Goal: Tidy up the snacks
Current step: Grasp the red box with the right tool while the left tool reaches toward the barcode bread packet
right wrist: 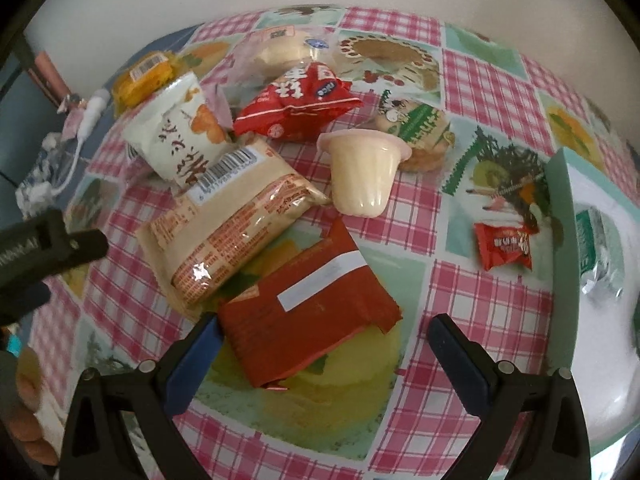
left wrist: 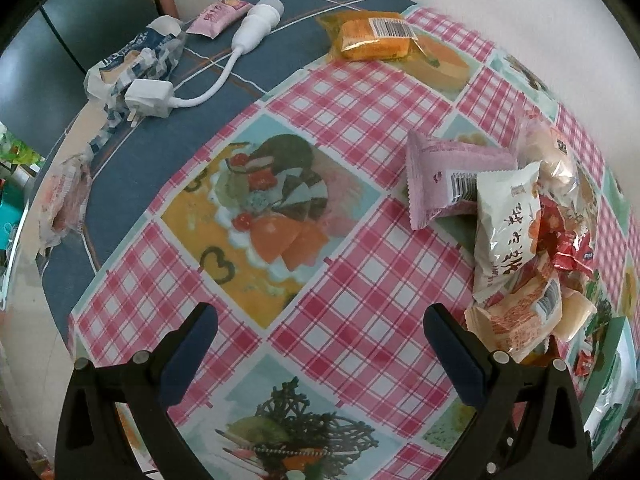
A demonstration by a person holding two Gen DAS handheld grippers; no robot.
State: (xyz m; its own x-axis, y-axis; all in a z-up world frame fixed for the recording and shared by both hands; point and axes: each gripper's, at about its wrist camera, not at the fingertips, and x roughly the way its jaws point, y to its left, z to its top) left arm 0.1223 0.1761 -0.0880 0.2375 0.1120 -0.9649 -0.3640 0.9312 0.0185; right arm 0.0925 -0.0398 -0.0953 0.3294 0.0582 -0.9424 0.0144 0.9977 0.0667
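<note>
My right gripper (right wrist: 324,340) is open just above the table, its jaws either side of a flat red-brown packet (right wrist: 312,312). Behind that packet lie a beige barcoded packet (right wrist: 232,216), a white packet (right wrist: 176,136), a red pouch (right wrist: 296,108), a pale jelly cup (right wrist: 364,172) on its side and a small red candy (right wrist: 505,245). My left gripper (left wrist: 320,332) is open and empty over bare tablecloth. To its right sits the same pile, with a pink packet (left wrist: 448,180) and the white packet (left wrist: 508,232). An orange packet (left wrist: 376,36) lies farther back.
A green-rimmed white tray (right wrist: 560,240) at the right holds a green-and-silver packet (right wrist: 600,252). On the blue cloth at the back left lie a white plug with its cable (left wrist: 152,96), a crumpled blue-white wrapper (left wrist: 132,64) and a pink sachet (left wrist: 216,16). A wall stands behind the table.
</note>
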